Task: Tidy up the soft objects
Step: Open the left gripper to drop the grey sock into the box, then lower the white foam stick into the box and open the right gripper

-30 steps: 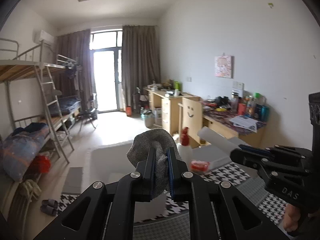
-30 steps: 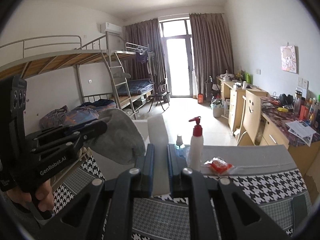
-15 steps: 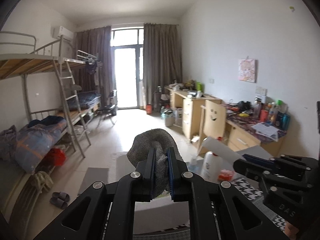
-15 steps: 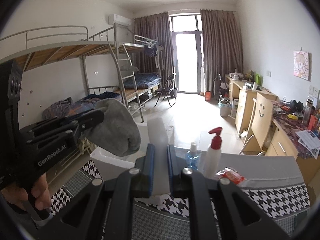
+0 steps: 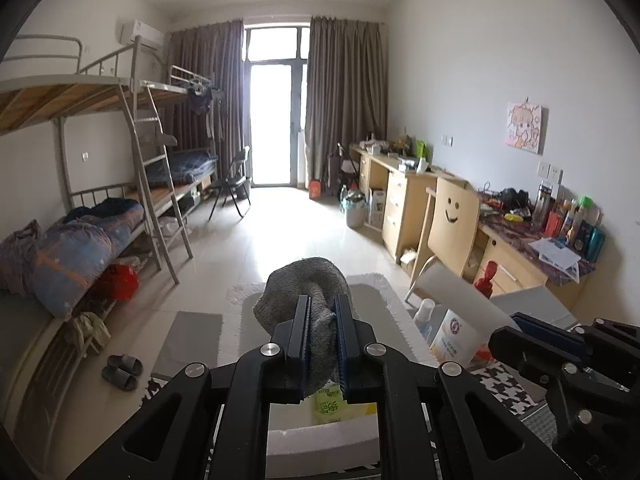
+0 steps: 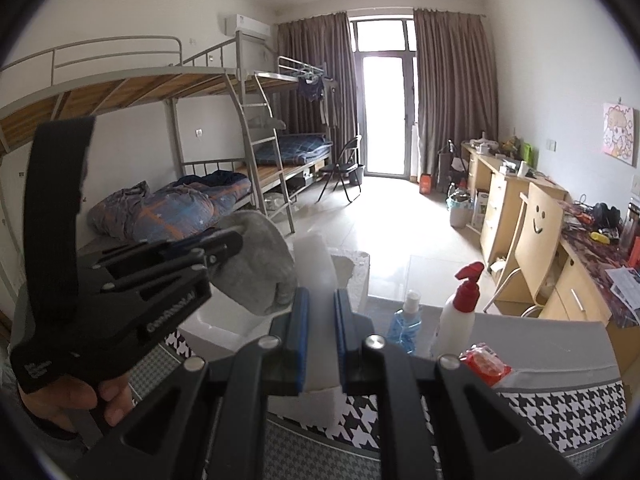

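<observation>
My left gripper is shut on a grey knitted cloth, which bulges above its tips. It hangs over a white foam box with a green-yellow packet inside. In the right wrist view the same left gripper and the grey cloth sit at left, above the foam box. My right gripper is shut on a white foam lid standing upright between its pads. The left wrist view shows the right gripper at lower right with the lid slanting up.
A houndstooth-covered table carries a red-topped spray bottle, a small blue bottle and a red packet. Bunk beds line the left wall, desks and a chair the right. A rug lies on the floor.
Both grippers have swung leftward, cloth and lid still held. The left gripper now hangs over the foam box, and the bottles sit further right in both views.
</observation>
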Available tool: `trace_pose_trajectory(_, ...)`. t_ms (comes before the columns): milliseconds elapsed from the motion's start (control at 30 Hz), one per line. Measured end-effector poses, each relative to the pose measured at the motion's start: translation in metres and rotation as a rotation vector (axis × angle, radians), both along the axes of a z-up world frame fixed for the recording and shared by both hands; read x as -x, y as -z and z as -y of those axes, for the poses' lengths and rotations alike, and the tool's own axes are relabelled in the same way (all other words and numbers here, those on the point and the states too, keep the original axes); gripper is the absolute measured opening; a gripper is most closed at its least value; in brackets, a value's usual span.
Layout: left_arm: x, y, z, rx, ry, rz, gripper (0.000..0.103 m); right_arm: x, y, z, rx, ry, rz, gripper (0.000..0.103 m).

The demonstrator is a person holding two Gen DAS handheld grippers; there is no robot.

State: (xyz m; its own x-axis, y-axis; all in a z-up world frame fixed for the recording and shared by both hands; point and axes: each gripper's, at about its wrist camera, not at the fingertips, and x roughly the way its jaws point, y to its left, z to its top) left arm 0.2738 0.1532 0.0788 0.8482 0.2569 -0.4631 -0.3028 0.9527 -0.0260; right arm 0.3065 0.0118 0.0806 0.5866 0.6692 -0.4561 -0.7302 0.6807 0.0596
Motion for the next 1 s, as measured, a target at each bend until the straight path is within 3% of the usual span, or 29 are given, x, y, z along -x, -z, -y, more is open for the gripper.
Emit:
trace_pose_trajectory(267,-0.022,0.019,-0.011,0.018,-0.001,-0.079,0.016,-0.010,0.009,-0.005,0.019,0.017,-0.030,0.015)
trace_pose_trajectory(367,-0.025,0.023,-0.018,0.032,-0.007,-0.090,0.040,-0.012,0.013,-0.007,0.027,0.025,-0.039,0.015)
trace_pose_trajectory(433,-0.023,0.024,-0.021,0.040,-0.015,-0.084,0.068,-0.014,0.013,-0.007,0.033,0.028,-0.043,0.015)
trace_pose_trajectory(533,-0.013,0.020,-0.028,0.036,-0.049,-0.052,0.081,-0.015,0.011,-0.008,0.033,0.030,-0.042,0.015)
trace_pose_trajectory(800,0.010,0.011,-0.034,0.009,-0.077,-0.026,0.096,-0.014,0.009,-0.019,0.031,0.013,-0.029,0.015)
trace_pose_trajectory(1000,0.033,0.005,-0.040,0.005,-0.087,0.008,0.102,-0.019,0.011,-0.033,0.030,-0.002,-0.039,0.015)
